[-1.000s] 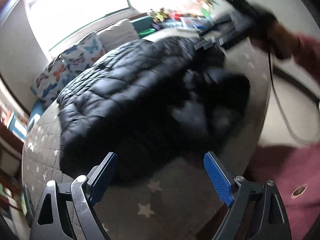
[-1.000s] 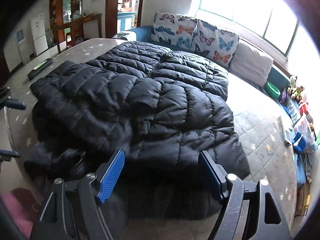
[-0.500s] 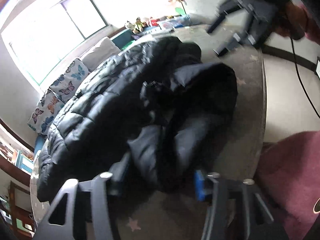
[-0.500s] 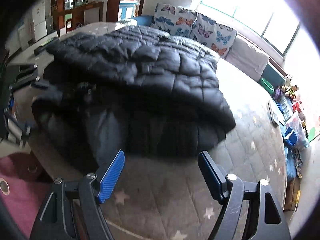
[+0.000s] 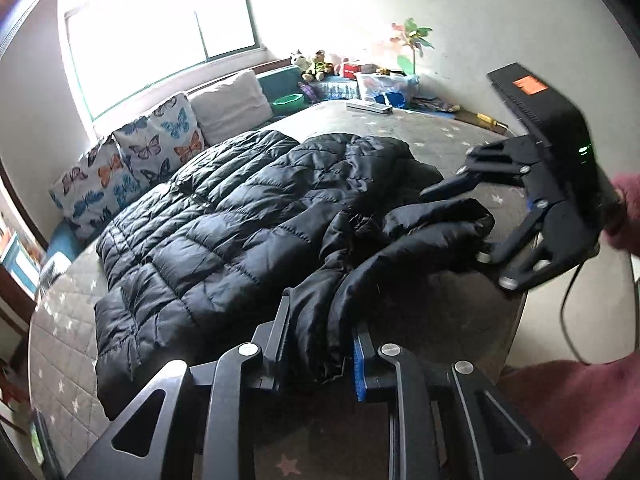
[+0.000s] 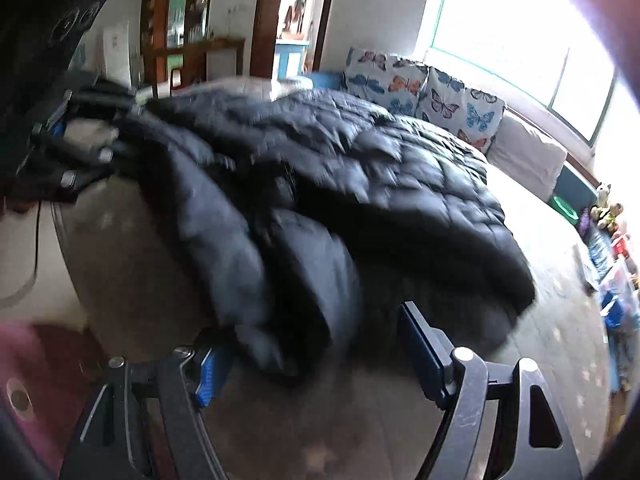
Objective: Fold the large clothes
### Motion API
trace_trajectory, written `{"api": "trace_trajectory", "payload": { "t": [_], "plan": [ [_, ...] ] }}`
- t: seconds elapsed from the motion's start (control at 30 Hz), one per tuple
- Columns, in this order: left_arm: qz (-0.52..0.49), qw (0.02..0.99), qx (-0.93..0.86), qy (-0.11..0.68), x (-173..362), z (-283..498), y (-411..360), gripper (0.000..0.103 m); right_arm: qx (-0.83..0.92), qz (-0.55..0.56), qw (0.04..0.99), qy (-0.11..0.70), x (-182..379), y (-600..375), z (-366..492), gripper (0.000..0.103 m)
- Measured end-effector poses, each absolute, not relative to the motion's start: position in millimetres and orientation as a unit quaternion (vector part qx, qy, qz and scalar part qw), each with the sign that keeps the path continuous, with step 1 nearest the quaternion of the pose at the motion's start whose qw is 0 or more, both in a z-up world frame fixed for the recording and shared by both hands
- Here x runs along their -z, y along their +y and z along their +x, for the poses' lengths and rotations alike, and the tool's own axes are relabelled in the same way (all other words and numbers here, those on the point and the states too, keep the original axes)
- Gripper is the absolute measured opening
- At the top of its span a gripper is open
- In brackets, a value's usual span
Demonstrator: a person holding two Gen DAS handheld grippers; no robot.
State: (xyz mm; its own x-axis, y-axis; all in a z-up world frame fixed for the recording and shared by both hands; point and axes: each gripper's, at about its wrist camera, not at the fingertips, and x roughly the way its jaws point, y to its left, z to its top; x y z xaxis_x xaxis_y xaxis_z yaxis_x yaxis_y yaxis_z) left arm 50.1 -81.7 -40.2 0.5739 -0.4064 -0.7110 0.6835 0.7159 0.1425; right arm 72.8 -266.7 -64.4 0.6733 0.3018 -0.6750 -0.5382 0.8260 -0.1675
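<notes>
Black quilted puffer jacket lies spread across the grey star-print mattress, long axis running from the near edge toward the butterfly pillows at the far left under the window. Near-right portion of the jacket is bunched into loose folds at the mattress edge. Left gripper: jaws closing, a fold of the jacket's near hem sits between them, blue pad on the right finger pressed against the fabric, left finger against the other side; reads as pinching the jacket. Right gripper: jaws closing but set wide; a rounded fold of jacket lies between them, near the left pad, with a clear gap to the right finger. Contact with the left pad cannot be told, frame is motion-blurred. In the left wrist view the right gripper appears at the right, its fingers straddling the bunched fold, held by a hand in a pink sleeve. Far right of mattress: stuffed toys, a plastic bin.
</notes>
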Motion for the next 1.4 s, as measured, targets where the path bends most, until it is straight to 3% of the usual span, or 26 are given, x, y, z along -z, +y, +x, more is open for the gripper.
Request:
{"api": "trace_trajectory", "payload": {
  "t": [0.03,0.1,0.13,0.17,0.2,0.23,0.47,0.6,0.67,0.73,0.8,0.97,1.4],
  "plan": [
    [0.202,0.862,0.316,0.342,41,51,-82,0.031,-0.243,-0.175,0.894,0.334,63,-262,79,0.05],
    [0.202,0.86,0.313,0.348,45,47,-76,0.037,-0.243,-0.169,0.893,0.338,59,-259,83,0.041],
    [0.205,0.861,0.31,0.346,46,42,-71,0.047,-0.242,-0.169,0.895,0.334,54,-257,85,0.036],
    [0.211,0.865,0.3,0.342,47,37,-66,0.057,-0.243,-0.167,0.895,0.334,52,-259,85,0.034],
    [0.217,0.87,0.288,0.336,47,33,-61,0.075,-0.242,-0.164,0.896,0.334,48,-260,87,0.032],
    [0.224,0.878,0.273,0.323,46,27,-53,0.083,-0.241,-0.156,0.898,0.334,43,-262,90,0.03],
    [0.245,0.897,0.208,0.303,50,11,-9,0.103,-0.243,-0.103,0.909,0.324,18,-273,98,0.026],
    [0.294,0.897,0.172,0.28,64,7,-5,0.102,-0.239,-0.091,0.914,0.316,11,-272,100,0.025],
    [0.322,0.893,0.165,0.267,75,4,-10,0.091,-0.236,-0.088,0.916,0.313,10,-271,101,0.024],
    [0.34,0.886,0.164,0.269,86,6,-16,0.07,-0.234,-0.086,0.917,0.312,11,-272,100,0.024],
    [0.356,0.882,0.157,0.263,95,5,-21,0.068,-0.232,-0.083,0.918,0.311,15,-273,95,0.023],
    [0.361,0.883,0.161,0.254,96,-7,-19,0.038,-0.226,-0.088,0.923,0.298,19,-272,79,0.02],
    [0.267,0.907,0.178,0.273,65,-93,31,0.033,-0.268,-0.109,0.916,0.278,6,-268,1,0.017]
  ]
}}
